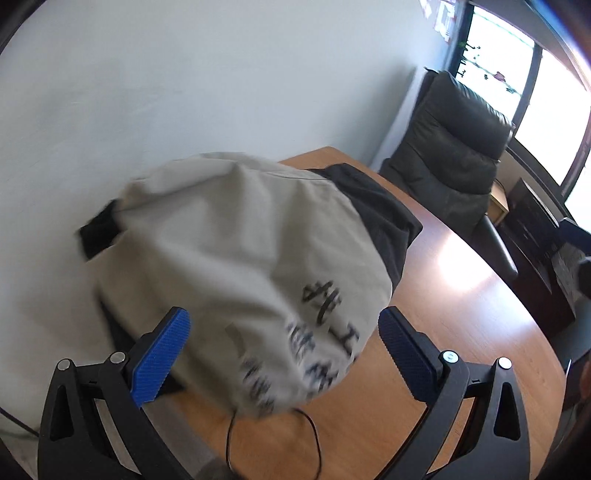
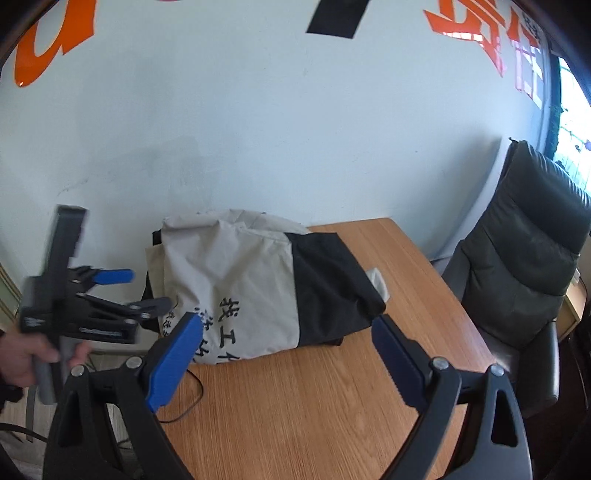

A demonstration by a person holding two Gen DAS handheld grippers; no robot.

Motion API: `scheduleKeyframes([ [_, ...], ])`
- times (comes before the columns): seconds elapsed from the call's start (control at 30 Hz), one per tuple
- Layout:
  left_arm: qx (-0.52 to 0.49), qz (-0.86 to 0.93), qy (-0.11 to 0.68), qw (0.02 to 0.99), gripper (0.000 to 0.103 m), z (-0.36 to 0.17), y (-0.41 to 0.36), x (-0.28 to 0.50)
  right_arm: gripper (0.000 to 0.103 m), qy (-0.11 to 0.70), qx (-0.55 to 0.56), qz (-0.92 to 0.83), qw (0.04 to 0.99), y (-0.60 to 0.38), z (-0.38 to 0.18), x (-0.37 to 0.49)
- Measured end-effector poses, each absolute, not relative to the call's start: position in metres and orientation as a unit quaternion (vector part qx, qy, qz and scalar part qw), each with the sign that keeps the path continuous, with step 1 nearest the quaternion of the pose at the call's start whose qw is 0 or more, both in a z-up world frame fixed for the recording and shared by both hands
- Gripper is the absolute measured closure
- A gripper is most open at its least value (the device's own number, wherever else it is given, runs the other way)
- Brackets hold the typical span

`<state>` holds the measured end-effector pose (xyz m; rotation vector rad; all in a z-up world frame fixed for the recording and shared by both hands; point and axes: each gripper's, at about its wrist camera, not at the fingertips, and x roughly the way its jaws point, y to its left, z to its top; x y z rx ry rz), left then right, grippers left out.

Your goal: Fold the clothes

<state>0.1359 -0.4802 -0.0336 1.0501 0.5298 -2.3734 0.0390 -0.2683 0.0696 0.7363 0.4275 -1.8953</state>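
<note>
Pouring in from the blown-out window (image 1: 491, 62) at upper right, throwing a white glare patch across the counter (image 1: 461, 266). Smearing with motion blur over the beige garment (image 1: 240, 236) and its print in the left wrist view, and over the left gripper (image 2: 142, 291) in the right wrist view. Bending straight lines and darkening toward the fisheye corners.

Black Chinese characters run across the beige panel of the folded garment (image 2: 229, 273) on the worktop (image 2: 332, 406); "找工" can be made out, the rest blurred. Large orange lettering (image 2: 484, 33) on the wall (cropped at the frame edge) cannot be read.
</note>
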Motion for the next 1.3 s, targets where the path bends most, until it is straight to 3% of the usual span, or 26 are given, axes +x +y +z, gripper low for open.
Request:
scheduleKeyframes([
  [0.17,0.438,-0.848,0.166,0.247,0.0,-0.103,-0.497,0.098,0.008,0.164,0.33,-0.788,0.492,-0.27,0.052,0.03],
  [0.33,0.415,-0.856,0.177,0.253,0.0,-0.112,-0.506,0.137,0.008,0.171,0.34,-0.774,0.506,-0.281,0.036,0.029],
  [0.47,0.411,-0.839,0.241,0.263,0.0,-0.115,-0.52,0.171,0.008,0.16,0.349,-0.766,0.515,-0.296,0.027,0.012],
  [0.73,0.383,-0.843,0.248,0.286,0.0,-0.087,-0.506,0.2,0.008,0.159,0.326,-0.706,0.608,-0.371,0.031,-0.003],
  [0.97,0.311,-0.847,0.295,0.315,0.0,-0.057,-0.547,0.239,0.007,0.2,0.326,-0.638,0.668,-0.456,0.027,0.016],
  [1.3,0.285,-0.789,0.317,0.443,0.0,-0.042,-0.601,0.374,0.007,0.311,0.356,-0.68,0.56,-0.571,-0.046,0.087],
])
